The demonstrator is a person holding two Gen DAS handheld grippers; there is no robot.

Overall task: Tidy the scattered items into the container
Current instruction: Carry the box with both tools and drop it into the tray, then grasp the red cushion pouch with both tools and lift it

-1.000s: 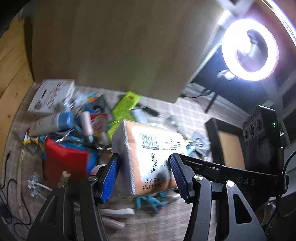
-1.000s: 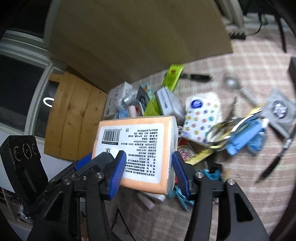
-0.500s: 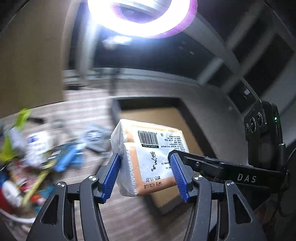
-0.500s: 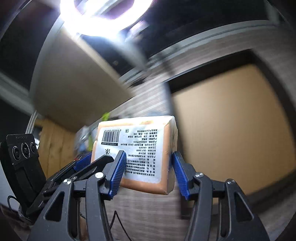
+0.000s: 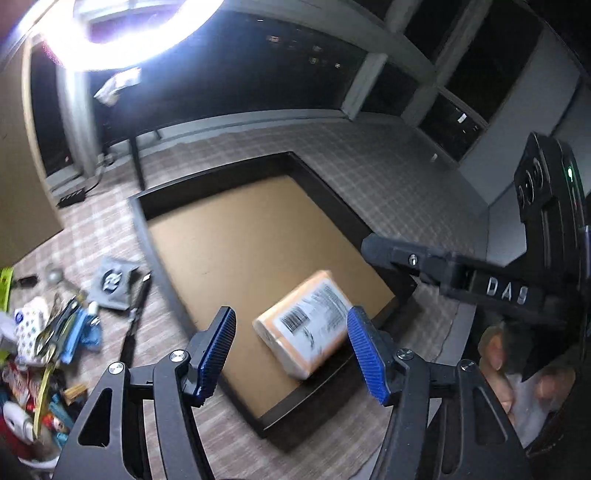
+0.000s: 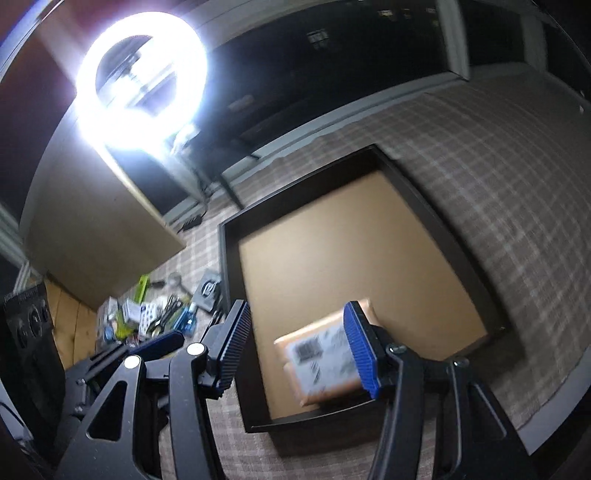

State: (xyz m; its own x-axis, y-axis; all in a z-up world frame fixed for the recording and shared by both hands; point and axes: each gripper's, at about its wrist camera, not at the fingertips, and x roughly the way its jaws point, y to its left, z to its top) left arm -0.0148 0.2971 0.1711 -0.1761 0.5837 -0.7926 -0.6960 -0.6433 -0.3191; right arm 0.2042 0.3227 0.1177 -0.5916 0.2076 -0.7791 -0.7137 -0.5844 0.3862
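An orange-and-white tissue pack (image 5: 306, 325) (image 6: 321, 362) with a barcode label lies blurred in the near corner of the black-rimmed container (image 5: 162, 266) (image 6: 227, 258), on its brown floor. My left gripper (image 5: 290, 312) hovers above it with its jaws opening; the pack shows between the blue pads, which do not touch it. My right gripper (image 6: 295, 306) is open too, and its right finger (image 6: 360, 347) overlaps the pack in the picture without pressing it. The scattered items (image 5: 44, 339) (image 6: 147, 317) lie left of the container.
A bright ring light (image 5: 110, 29) (image 6: 140, 81) glares at the back. A brown board (image 6: 92, 221) leans behind the pile. Checked cloth (image 6: 498, 166) covers the table around the container. A person's hand (image 5: 498, 362) holds the right gripper's black body (image 5: 506, 291).
Both grippers carried the pack from over the pile to above the container, then let it go. It has dropped onto the container floor, and both pairs of jaws stand apart.
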